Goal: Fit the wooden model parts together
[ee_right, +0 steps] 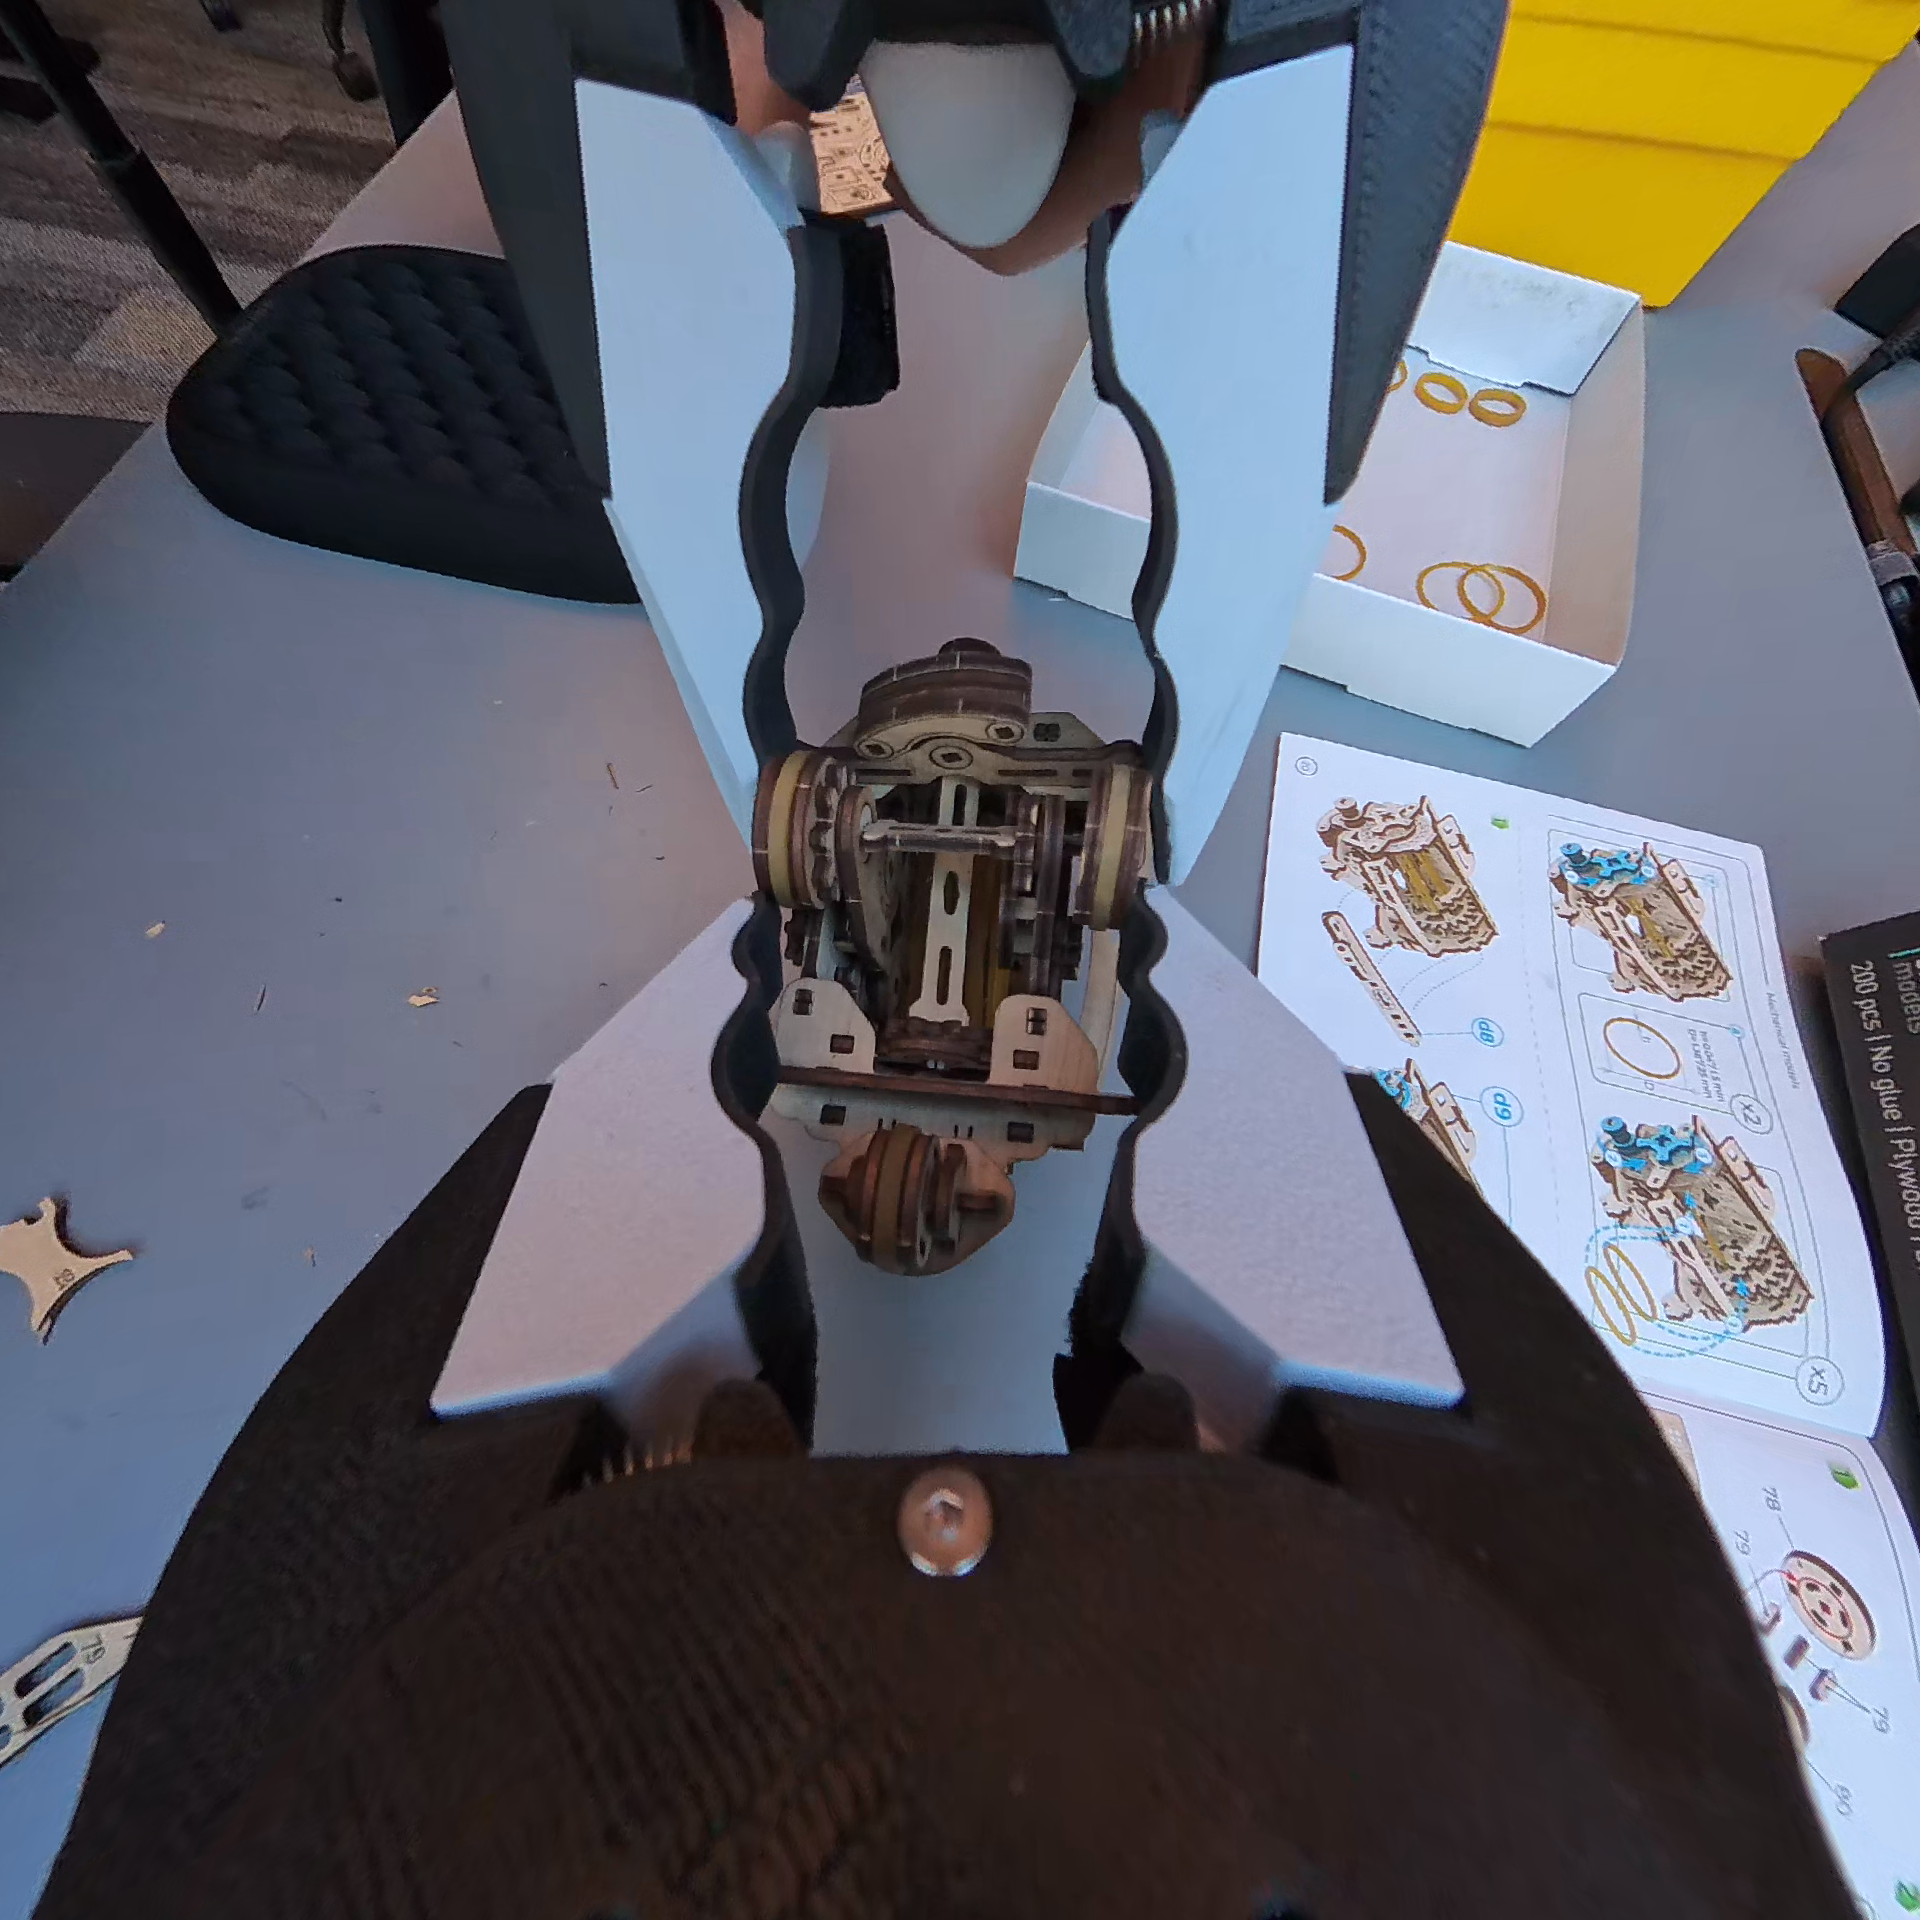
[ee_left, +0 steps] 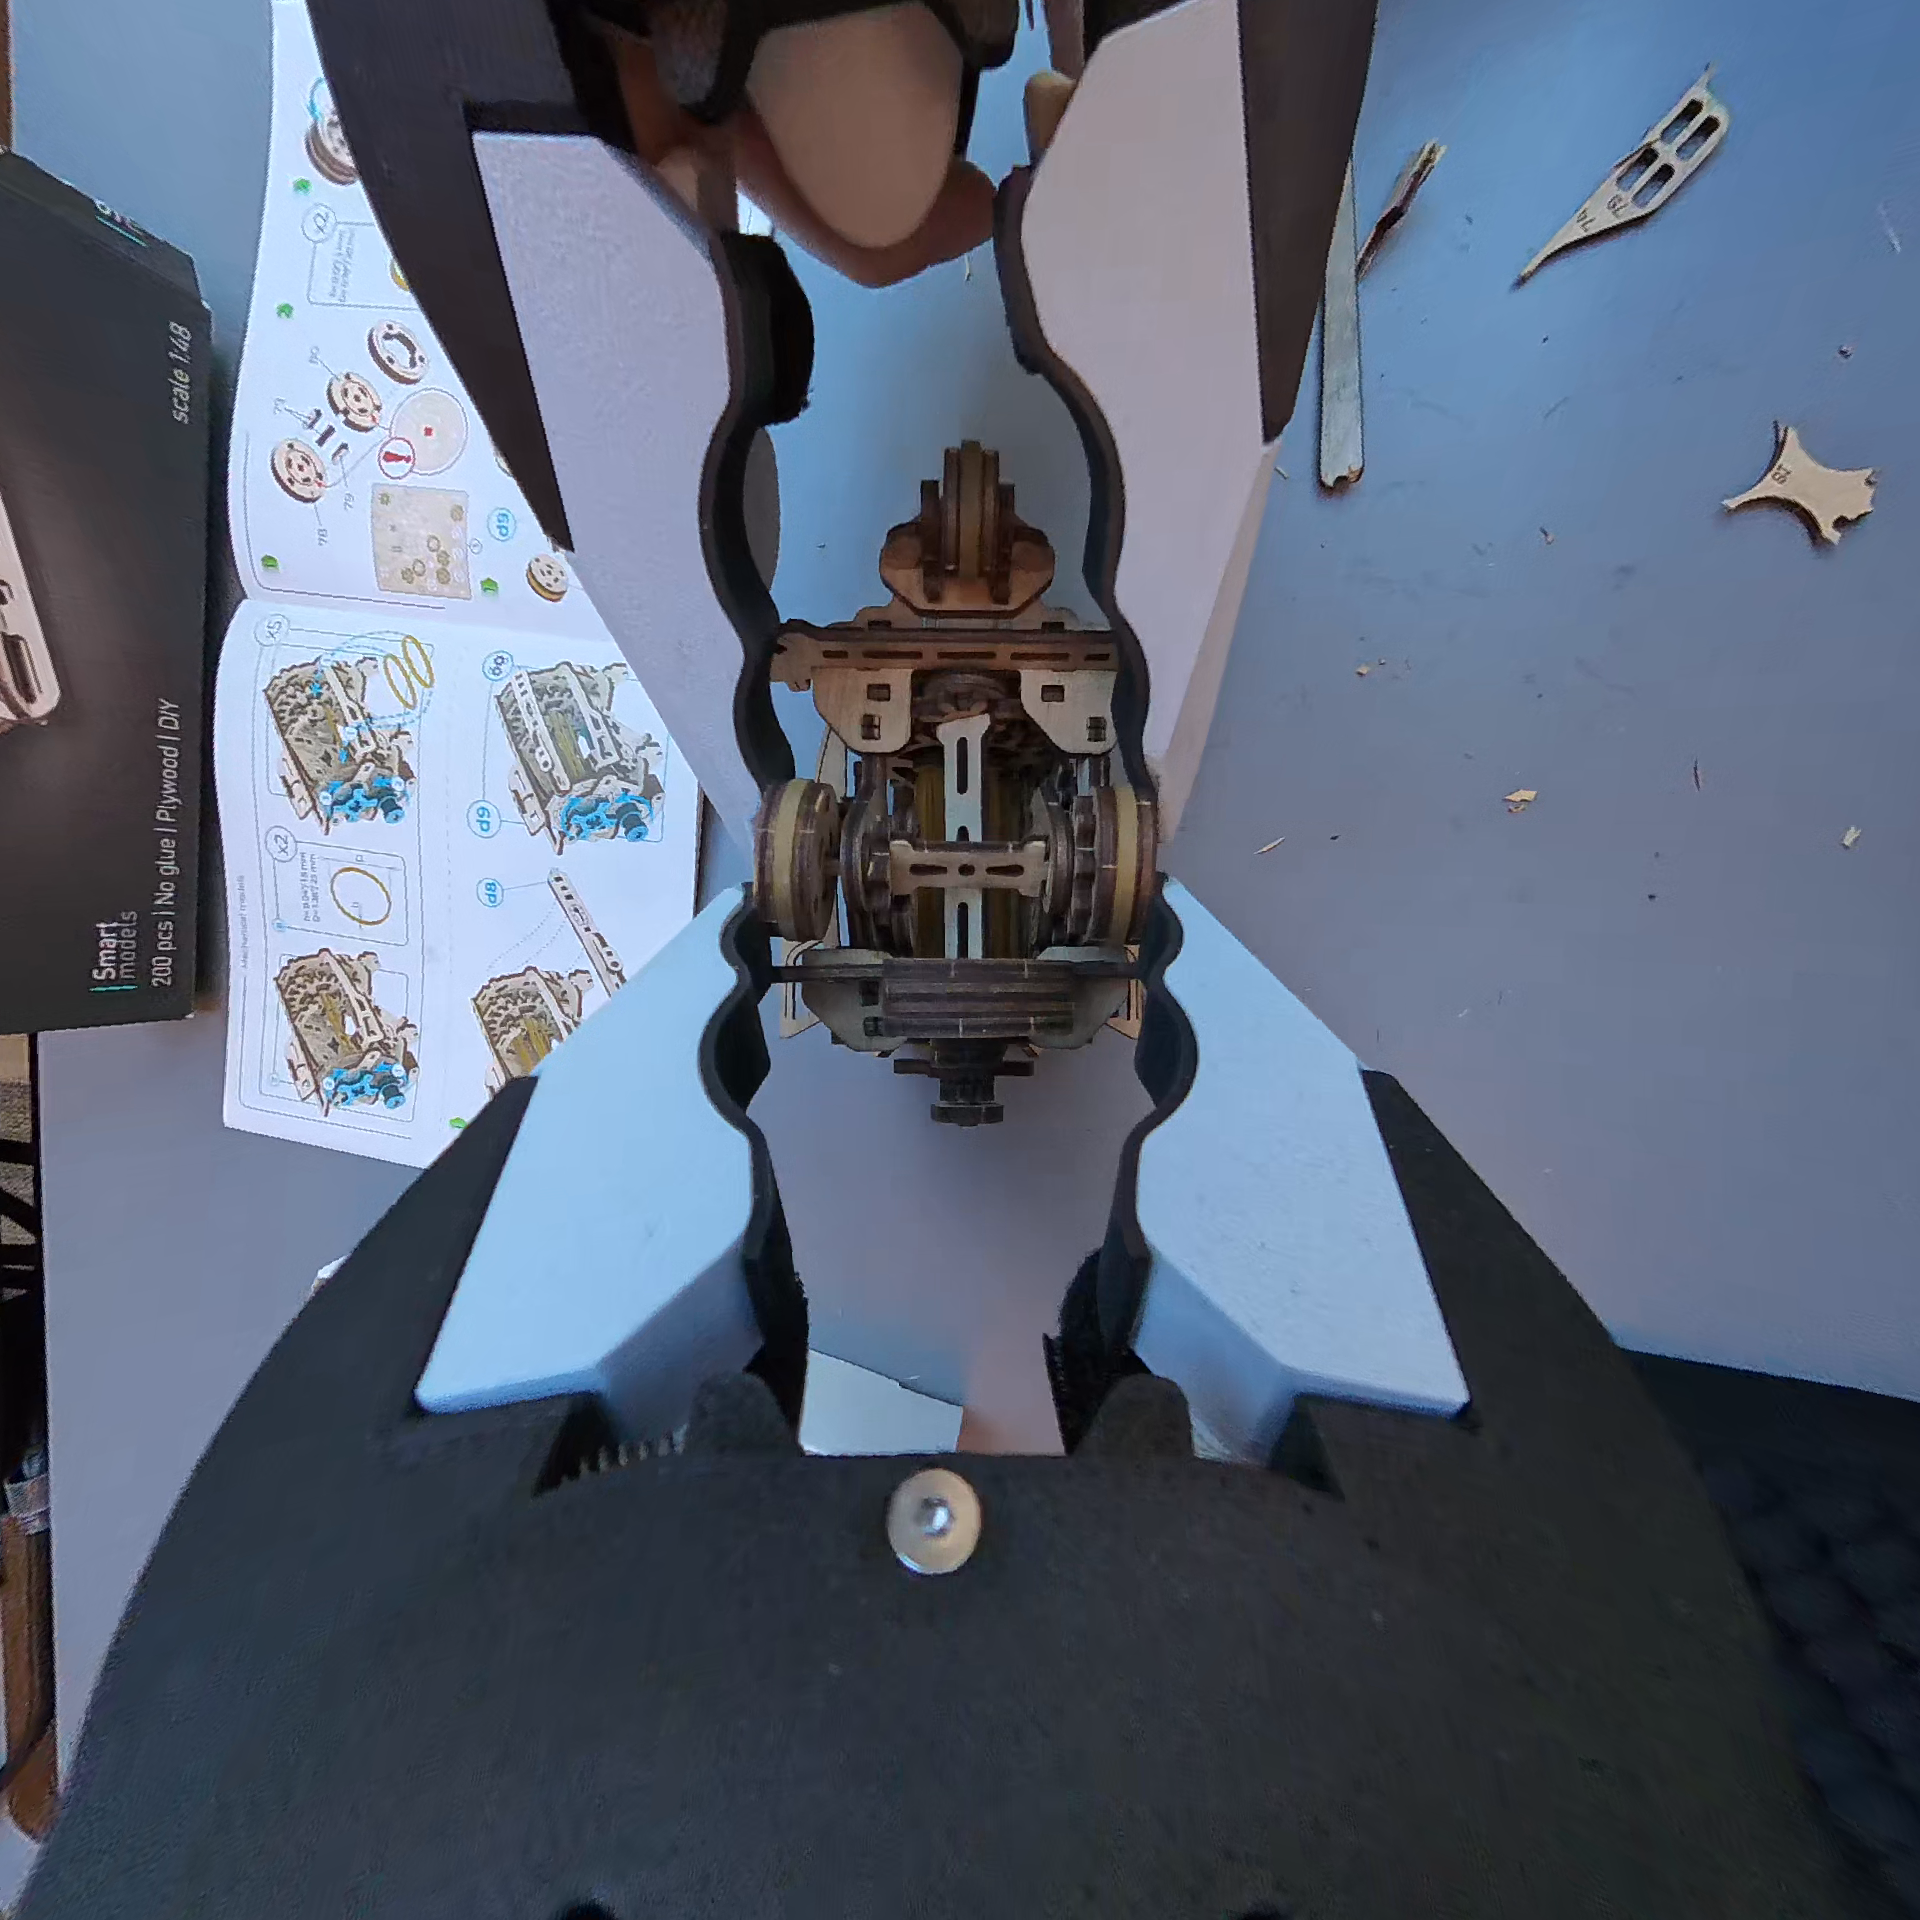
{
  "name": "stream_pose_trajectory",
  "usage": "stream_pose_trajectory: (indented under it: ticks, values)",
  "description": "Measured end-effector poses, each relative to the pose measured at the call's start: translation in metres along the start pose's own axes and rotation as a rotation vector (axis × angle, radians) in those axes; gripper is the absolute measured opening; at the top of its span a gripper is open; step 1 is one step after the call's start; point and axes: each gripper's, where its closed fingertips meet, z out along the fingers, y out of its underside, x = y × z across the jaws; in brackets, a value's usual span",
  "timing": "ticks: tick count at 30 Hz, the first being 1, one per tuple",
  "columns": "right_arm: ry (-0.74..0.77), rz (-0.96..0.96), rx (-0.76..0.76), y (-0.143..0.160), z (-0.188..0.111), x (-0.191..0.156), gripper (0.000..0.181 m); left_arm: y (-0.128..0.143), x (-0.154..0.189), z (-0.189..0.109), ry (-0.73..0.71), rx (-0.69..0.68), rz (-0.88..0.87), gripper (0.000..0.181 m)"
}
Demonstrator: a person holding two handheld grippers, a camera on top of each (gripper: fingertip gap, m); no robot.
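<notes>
A wooden mechanical model (ee_left: 956, 831) with gears, side wheels and yellow bands inside hangs above the grey table (ee_left: 1558, 935), held from opposite ends. My left gripper (ee_left: 951, 914) comes from below in the left wrist view and is shut on the model's near end. My right gripper (ee_left: 951, 779) comes from the top and is shut on its far end. In the right wrist view the model (ee_right: 945, 935) sits between my right gripper (ee_right: 948, 914) near and my left gripper (ee_right: 956, 769) beyond.
An open instruction booklet (ee_left: 416, 831) and a black box (ee_left: 94, 675) lie to the left. Wooden offcuts (ee_left: 1803, 488) and a wooden strip (ee_left: 1340, 343) lie to the right. A white box (ee_right: 1455, 665) with rubber bands (ee_right: 1486, 597) and a black chair (ee_right: 384, 416) stand beyond. Only a small space, under 4 cm, lies between the two pairs of fingers.
</notes>
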Motion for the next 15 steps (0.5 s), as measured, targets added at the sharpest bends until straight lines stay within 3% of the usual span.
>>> stream_pose_trajectory:
  ticks: [15]
  values:
    - [0.003, 0.002, -0.022, 0.0006, 0.0, -0.0012, 0.064, -0.0005, 0.0009, -0.0007, -0.044, 0.005, 0.003, 0.07]
